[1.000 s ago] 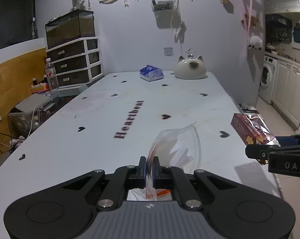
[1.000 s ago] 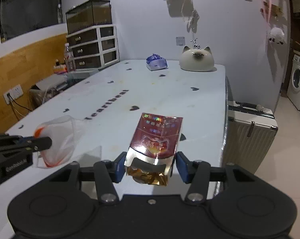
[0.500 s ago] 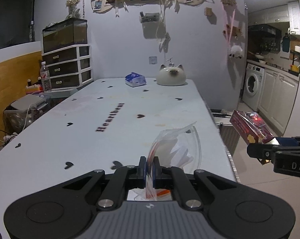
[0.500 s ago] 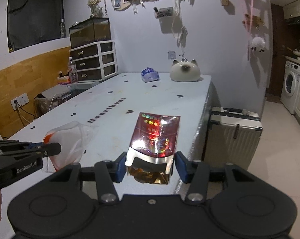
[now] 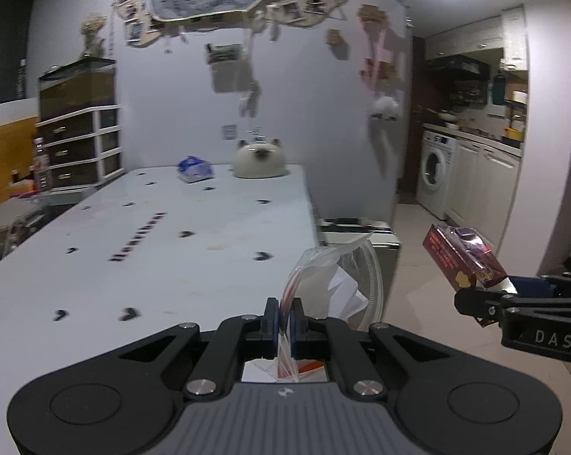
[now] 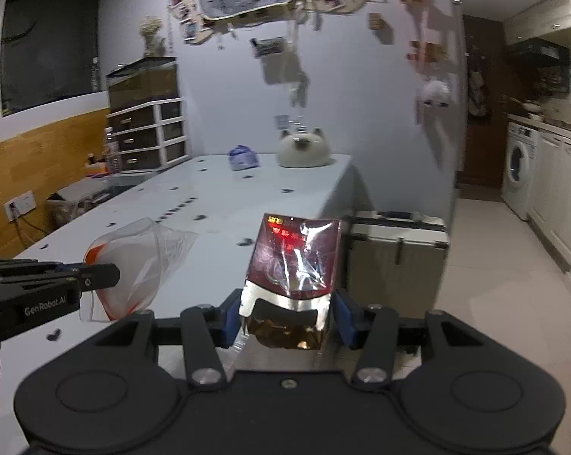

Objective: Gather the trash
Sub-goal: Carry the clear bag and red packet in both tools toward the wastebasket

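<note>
the left gripper [image 5: 284, 313] has its blue pads pressed flat together on the edge of a clear plastic bag [image 5: 334, 284] with a red strip, which stands up in front of it with white paper inside. the right gripper [image 6: 287, 314] has its fingers part way apart and clamped on the sides of a dark red foil-wrapped box [image 6: 294, 256], its shiny gold end nearest the camera. both pieces of trash are held in the air, off the table. the left wrist view alone shows the paper inside the bag and the box from its side, out over the floor tiles to the right of the table's corner; the right wrist view alone shows the box's glossy top face and the bag as a curved loop hanging from the other gripper at far left. just past the grippers lies the white table [image 5: 171, 265], printed with small dark hearts and a blurred row of letters. beside its right edge stands a pale hard suitcase [image 6: 399, 250], partly hidden behind the box in the right view and behind the bag in the left. at the table's far end sit a blue packet [image 5: 194, 168] and a cat-shaped white ornament [image 5: 260, 159], near each other. beyond, against the wall, are a drawer unit [image 6: 149, 132] on the left and a washing machine [image 6: 518, 167] on the right.
</note>
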`<state>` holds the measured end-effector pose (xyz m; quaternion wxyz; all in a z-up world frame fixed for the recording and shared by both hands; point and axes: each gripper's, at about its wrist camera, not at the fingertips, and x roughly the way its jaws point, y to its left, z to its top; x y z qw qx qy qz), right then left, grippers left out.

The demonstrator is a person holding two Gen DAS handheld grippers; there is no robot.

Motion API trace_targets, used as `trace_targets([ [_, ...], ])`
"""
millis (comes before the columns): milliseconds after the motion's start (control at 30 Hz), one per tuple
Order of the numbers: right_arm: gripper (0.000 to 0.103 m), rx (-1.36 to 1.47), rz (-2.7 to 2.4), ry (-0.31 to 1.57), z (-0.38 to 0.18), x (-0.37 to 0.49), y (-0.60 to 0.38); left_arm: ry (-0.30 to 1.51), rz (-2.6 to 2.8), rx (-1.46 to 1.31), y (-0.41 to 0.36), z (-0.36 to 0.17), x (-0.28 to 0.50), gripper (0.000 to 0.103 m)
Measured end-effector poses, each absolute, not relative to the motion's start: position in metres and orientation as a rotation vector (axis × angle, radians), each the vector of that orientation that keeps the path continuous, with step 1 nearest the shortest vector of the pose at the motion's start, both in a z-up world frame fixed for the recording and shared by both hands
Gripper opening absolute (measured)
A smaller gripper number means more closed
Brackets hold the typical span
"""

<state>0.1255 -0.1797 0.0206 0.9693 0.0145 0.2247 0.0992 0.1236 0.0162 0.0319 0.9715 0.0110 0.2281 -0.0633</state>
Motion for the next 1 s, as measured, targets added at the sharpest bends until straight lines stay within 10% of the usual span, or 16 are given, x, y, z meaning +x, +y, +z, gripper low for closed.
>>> trace_targets([
  [467,0.051,0.106,0.027,0.536,-0.032,0.109,-0.302,0.592,-0.299,0.039,-0.119,-0.020,0.146,0.005],
  [1000,0.052,0.256,-0.062,0.878,-0.190,0.172,-0.390,1.038,-0.288,0.012,-0.210,-0.196,0.242,0.005],
])
